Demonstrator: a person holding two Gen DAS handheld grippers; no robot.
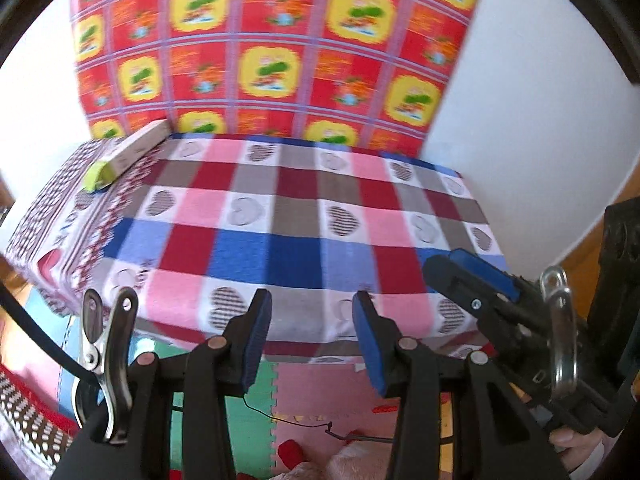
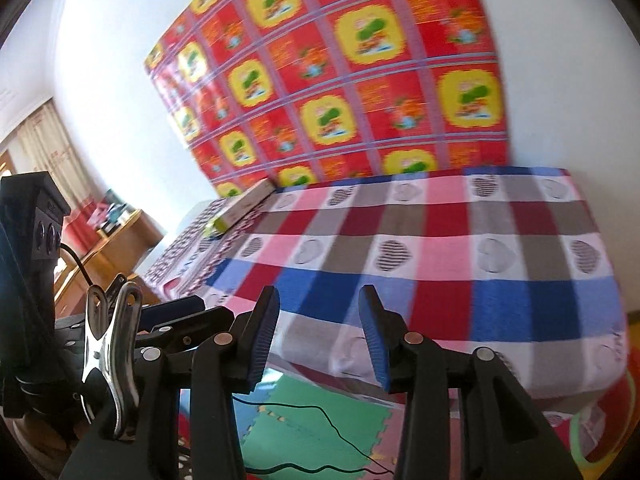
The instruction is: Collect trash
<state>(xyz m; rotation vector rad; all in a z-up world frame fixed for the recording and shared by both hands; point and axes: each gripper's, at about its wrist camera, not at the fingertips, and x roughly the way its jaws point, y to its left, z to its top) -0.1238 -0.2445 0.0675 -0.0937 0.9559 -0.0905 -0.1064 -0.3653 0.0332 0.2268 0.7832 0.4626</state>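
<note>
Both tools, left tool [image 1: 312,336] and right tool [image 2: 320,332], half-open and empty; I'd approach the box [image 1: 136,150] far-left on the table [image 1: 280,220] low, squaring jaws across it.

- A bed [image 1: 256,240] covered by a checked blanket [image 2: 440,280] of red, pink, blue and grey squares with hearts.
- A long box [image 1: 136,148] lies on the far left part of the bed, its near end yellow-green.
- The floor [image 1: 304,396] beside the bed is laid with green and pink foam mats [image 2: 312,420].
- A thin black cable [image 2: 332,428] lies across the mats.
</note>
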